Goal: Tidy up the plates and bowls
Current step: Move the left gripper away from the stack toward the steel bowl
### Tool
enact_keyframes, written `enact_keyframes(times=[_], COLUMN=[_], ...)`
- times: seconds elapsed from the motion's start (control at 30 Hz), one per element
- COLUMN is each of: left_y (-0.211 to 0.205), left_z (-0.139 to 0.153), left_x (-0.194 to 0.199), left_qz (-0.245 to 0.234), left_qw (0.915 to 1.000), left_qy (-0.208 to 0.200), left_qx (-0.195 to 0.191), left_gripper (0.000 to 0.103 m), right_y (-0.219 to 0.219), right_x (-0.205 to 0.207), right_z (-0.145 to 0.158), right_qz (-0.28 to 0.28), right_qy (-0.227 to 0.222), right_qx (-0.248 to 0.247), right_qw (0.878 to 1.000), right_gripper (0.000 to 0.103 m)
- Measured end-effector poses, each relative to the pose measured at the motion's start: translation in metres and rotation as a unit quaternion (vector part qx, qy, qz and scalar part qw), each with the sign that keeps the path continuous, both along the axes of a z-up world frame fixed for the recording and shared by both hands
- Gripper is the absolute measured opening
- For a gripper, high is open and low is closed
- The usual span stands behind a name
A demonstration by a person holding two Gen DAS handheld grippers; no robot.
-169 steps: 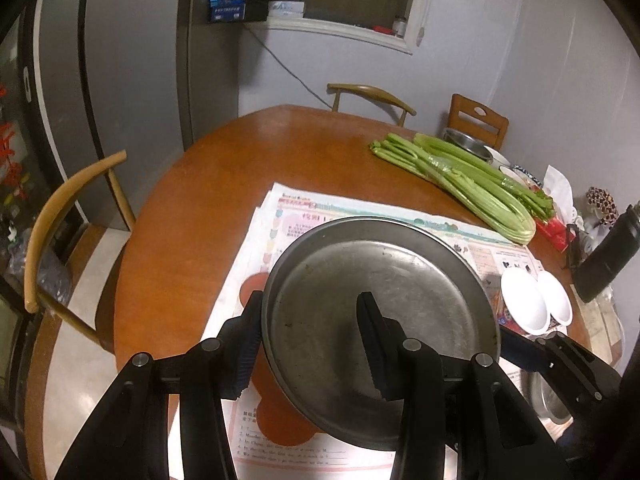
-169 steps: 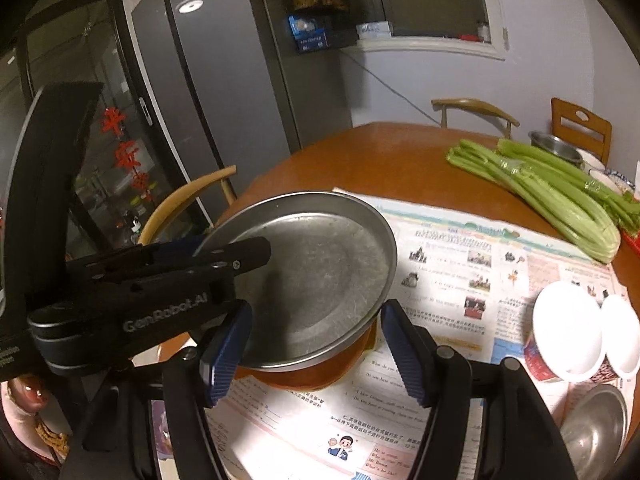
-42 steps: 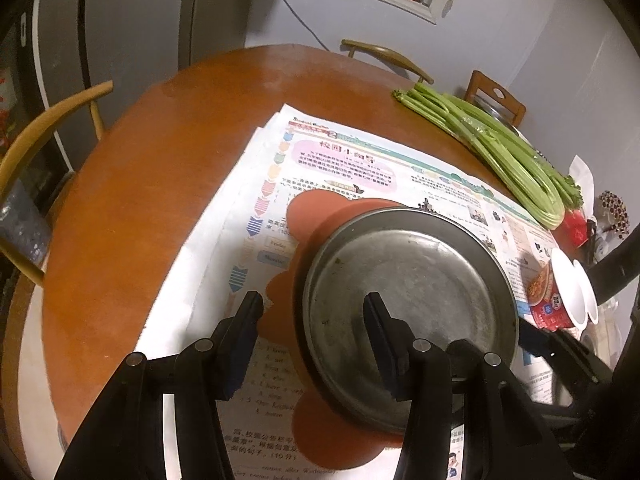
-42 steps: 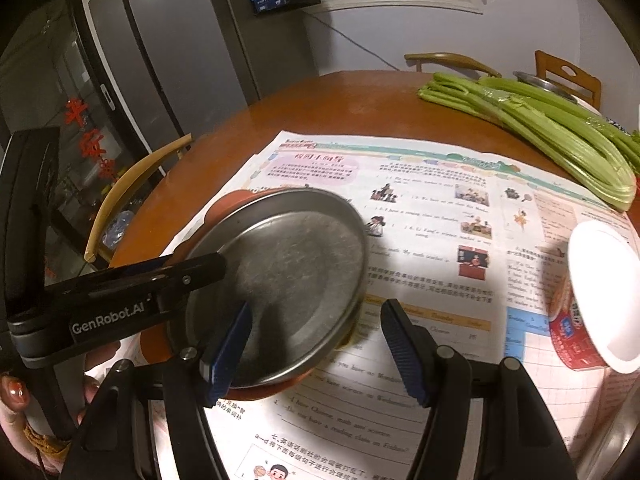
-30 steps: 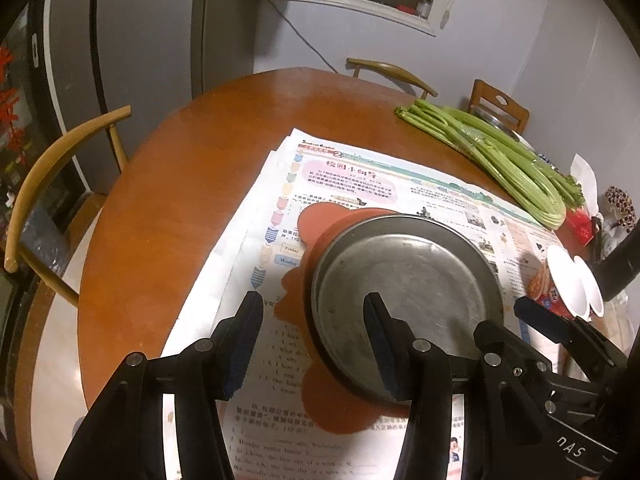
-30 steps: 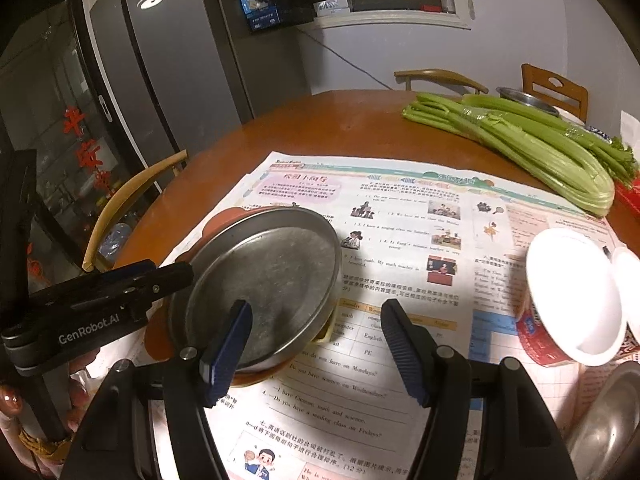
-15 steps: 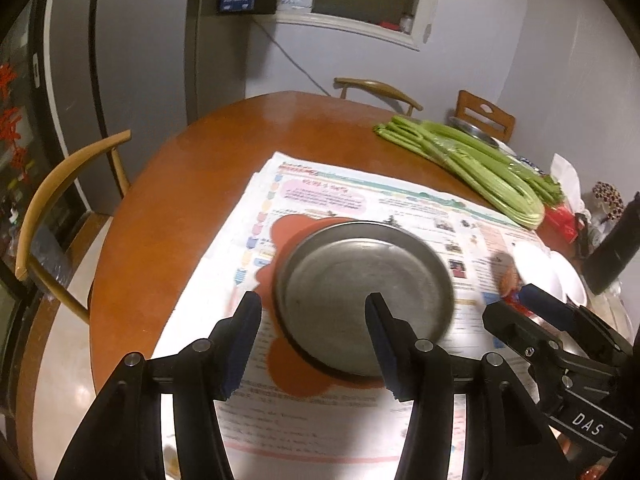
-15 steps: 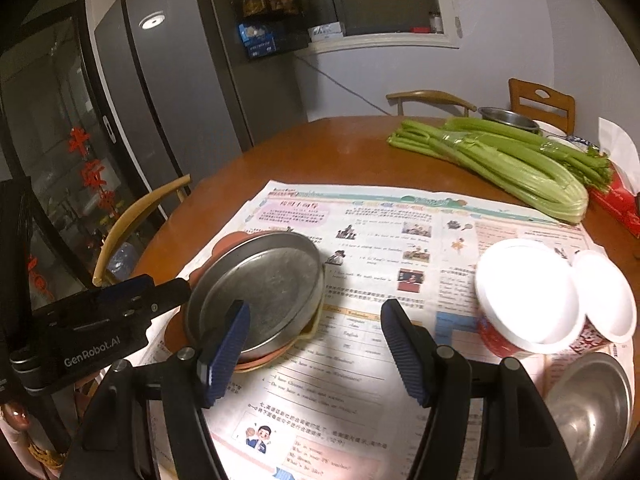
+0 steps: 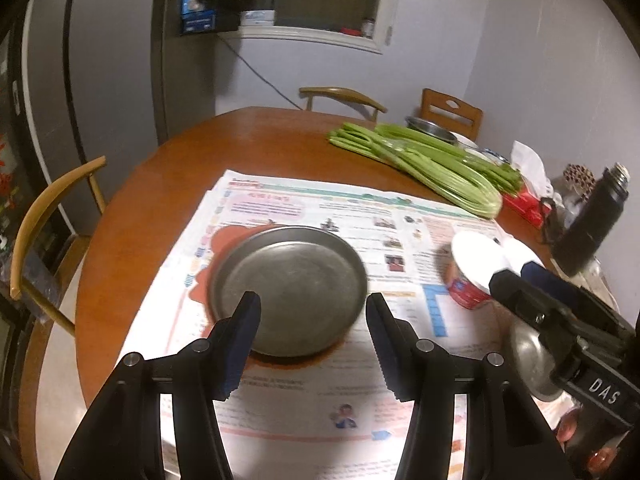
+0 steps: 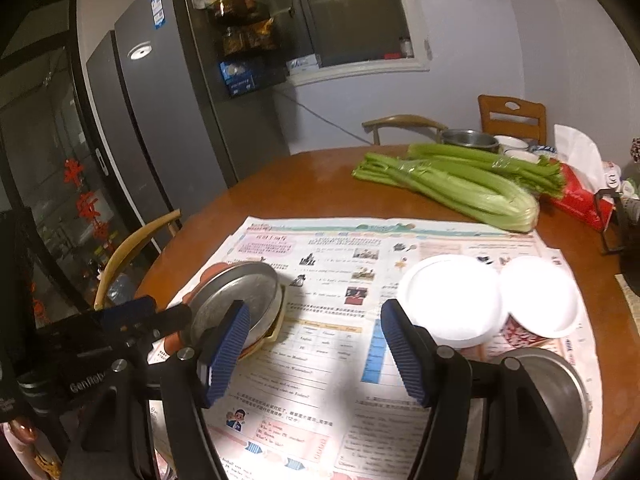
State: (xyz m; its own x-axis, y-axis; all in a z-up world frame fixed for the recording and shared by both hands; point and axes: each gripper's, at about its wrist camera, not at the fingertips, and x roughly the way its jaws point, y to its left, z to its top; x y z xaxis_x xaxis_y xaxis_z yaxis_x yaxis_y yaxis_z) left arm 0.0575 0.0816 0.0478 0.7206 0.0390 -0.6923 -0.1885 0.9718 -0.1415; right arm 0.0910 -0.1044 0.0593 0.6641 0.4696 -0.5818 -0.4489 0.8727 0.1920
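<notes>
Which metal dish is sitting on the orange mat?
The metal plate on the left, on the orange mat; the metal bowl lies on newspaper.

Metal plate point(image 9: 288, 284) on newspaper point(image 9: 400, 216)

Beyond the tongs a round reddish-brown wooden table point(image 9: 168, 184) meets pale lilac walls point(image 9: 500, 60); a dark window point(image 10: 360, 12) above, tall grey refrigerator point(image 10: 160, 128) left, curved-back wooden chairs point(image 9: 48, 208) around.

round steel plate point(image 9: 288, 284), dull grey, lying on an orange plate point(image 9: 224, 240) on the newspaper. two white bowls point(image 10: 450, 300) point(image 10: 540, 300), touching, stand to its right. a steel bowl point(image 10: 560, 392) sits just nearer than the bowls.
</notes>
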Motion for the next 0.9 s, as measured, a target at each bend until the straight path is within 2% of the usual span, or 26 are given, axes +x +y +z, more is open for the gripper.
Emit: enact_keyframes(times=[0.33, 0.6, 0.9], left_y=[-0.042, -0.067, -0.093], left_z=[0.017, 0.022, 0.021], left_x=[-0.006, -0.005, 0.002], left_qz=[-0.036, -0.059, -0.084], left_qw=[0.9993, 0.9981, 0.9964], left_qy=[-0.013, -0.015, -0.009], left_qx=[0.004, 0.000, 0.004], left_gripper=[0.057, 0.057, 0.057], right_y=[-0.041, -0.085, -0.126], right_x=[-0.020, -0.030, -0.035], right_z=[0.022, 0.034, 0.035], right_qz=[-0.025, -0.068, -0.106], right_qy=[-0.024, -0.043, -0.039], right_qx=[0.023, 0.029, 0.020], right_qw=[0.999, 0.996, 0.993], right_gripper=[0.068, 0.068, 0.068])
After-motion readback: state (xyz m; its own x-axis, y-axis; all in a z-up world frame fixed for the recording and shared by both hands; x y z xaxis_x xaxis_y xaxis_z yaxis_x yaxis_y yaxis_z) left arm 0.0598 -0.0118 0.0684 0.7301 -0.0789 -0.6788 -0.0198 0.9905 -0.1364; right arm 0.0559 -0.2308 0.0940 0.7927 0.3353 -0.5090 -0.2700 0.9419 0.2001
